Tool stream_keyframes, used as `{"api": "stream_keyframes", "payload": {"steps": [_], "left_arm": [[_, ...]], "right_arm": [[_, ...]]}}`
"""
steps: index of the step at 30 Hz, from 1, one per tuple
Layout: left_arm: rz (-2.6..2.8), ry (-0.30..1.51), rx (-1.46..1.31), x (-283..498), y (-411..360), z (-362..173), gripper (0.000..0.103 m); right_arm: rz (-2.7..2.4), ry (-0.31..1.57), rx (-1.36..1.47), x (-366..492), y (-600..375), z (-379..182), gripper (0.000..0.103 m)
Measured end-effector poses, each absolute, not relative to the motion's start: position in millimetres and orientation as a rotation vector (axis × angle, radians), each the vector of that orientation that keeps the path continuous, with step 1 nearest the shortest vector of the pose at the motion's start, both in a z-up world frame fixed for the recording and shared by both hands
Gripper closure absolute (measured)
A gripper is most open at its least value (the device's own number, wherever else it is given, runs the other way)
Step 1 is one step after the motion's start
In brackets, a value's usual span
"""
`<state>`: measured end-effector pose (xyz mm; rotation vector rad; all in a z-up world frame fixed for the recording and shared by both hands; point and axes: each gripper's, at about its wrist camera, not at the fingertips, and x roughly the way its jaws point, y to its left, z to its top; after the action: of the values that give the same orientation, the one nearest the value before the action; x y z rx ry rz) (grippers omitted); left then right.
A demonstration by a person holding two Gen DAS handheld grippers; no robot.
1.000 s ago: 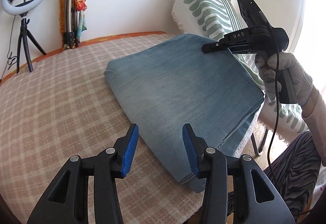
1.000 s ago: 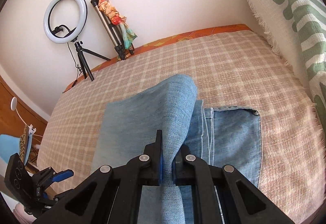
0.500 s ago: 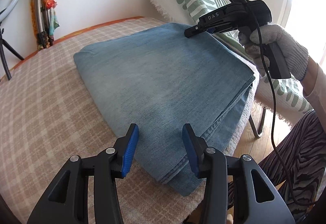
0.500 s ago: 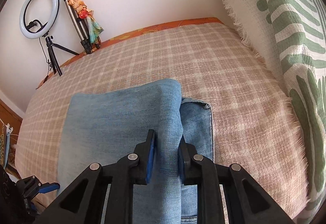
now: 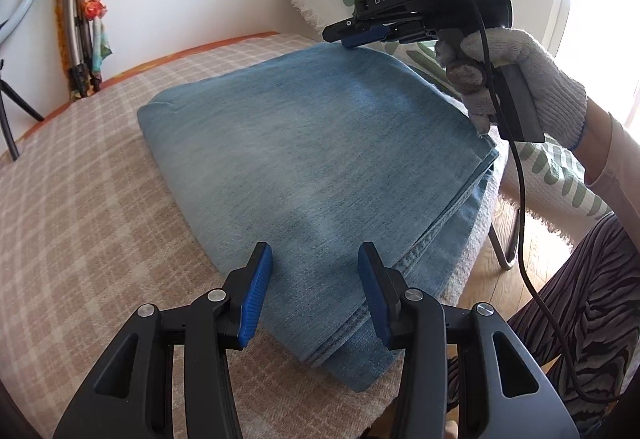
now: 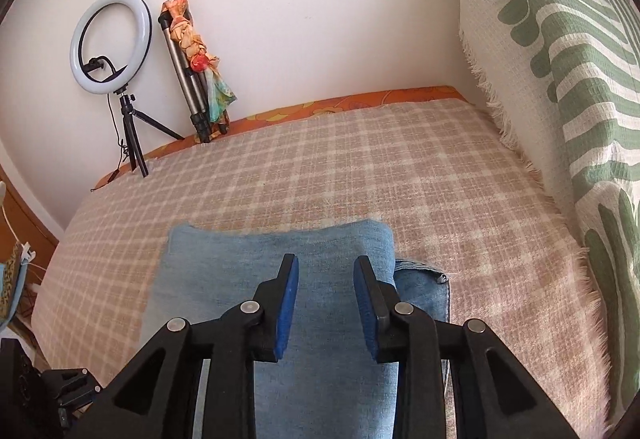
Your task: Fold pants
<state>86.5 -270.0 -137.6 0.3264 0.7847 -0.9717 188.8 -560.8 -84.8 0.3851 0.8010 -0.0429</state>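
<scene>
Light blue denim pants (image 5: 312, 159) lie folded in a flat stack on the checked beige cloth (image 5: 88, 223). My left gripper (image 5: 314, 281) is open and empty, just above the stack's near edge. My right gripper (image 6: 326, 285) is open and empty over the far folded edge of the pants (image 6: 256, 251). It also shows in the left wrist view (image 5: 360, 35), held by a gloved hand, its tips just above the denim's far corner.
A green-and-white patterned throw (image 6: 560, 79) hangs at the right. A ring light on a tripod (image 6: 112, 47) and a folded tripod with a scarf (image 6: 196, 67) stand against the wall. Bare checked cloth (image 6: 320, 167) lies beyond the pants.
My right gripper was shut on a raised fold of denim; it laid the fold down at the far edge and opened. My left gripper stayed open and shifted slightly over the stack.
</scene>
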Motion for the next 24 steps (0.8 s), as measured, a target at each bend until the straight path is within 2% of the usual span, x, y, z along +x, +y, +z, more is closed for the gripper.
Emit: {"api": "stream_keyframes", "payload": {"steps": [6,17,20,24], "left_arm": [[-0.977,0.785,0.332,86,-270,-138,0.060],[-0.948,0.840,0.231,108,-256,-126,0.059],[-0.925,0.841,0.196,116,-251,-121,0.050],[-0.897,0.871,0.157,132,-248,-121,0.048]], "right_arm": [[-0.061,0.889,0.403,202,-565,-118,0.076],[0.016,0.925,0.350,118,-538,-82,0.070],[0.038,0.976,0.359,101,-532,-95,0.070],[0.053,1.048,0.306,93,-524,-118,0.070]]}}
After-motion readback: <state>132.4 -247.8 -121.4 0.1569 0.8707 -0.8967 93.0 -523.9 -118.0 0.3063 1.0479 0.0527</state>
